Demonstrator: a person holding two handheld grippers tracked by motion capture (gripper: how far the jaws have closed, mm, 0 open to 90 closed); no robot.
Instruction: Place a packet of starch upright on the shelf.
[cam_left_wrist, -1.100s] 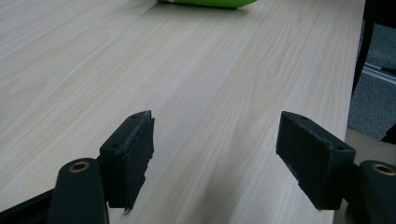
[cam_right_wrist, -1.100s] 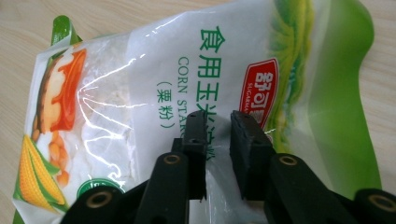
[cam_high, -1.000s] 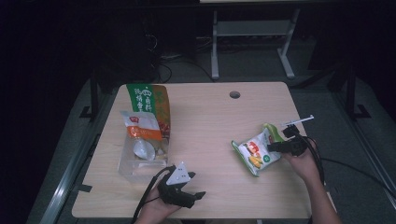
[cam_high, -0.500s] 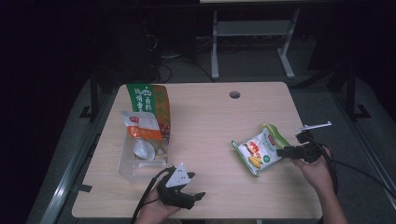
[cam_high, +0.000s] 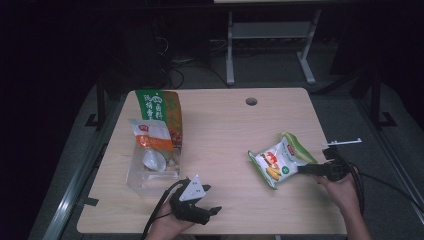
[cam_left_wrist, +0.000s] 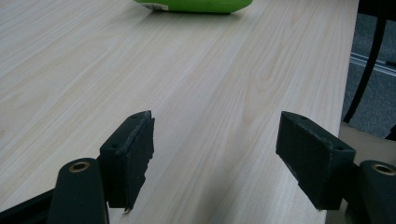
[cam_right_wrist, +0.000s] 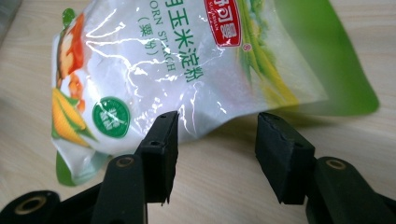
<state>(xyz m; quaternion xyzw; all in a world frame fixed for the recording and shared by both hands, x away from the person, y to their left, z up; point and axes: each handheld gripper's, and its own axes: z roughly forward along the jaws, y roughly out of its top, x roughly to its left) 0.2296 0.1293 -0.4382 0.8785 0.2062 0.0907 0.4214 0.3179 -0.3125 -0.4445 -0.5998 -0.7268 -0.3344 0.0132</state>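
Nearest me, my left gripper (cam_high: 192, 202) is resting low over the worktop (cam_high: 225, 135) at its front edge, jaws standing wide with bare wood between them. My right gripper (cam_high: 312, 169) is sitting at the worktop's right side; its jaws have just been opening and are now gaping apart, just short of the pouch's near edge, with nothing pinched between them. The pouch (cam_right_wrist: 187, 60) is lying flat just ahead of them, green and white, reading "CORN STARCH" beside Chinese characters, a red logo and pictured corn. Farther off on the left, a clear tub (cam_high: 150, 167) is holding an orange-labelled packet (cam_high: 152, 137); behind it a green-and-orange bag (cam_high: 161, 110) carries Chinese writing.
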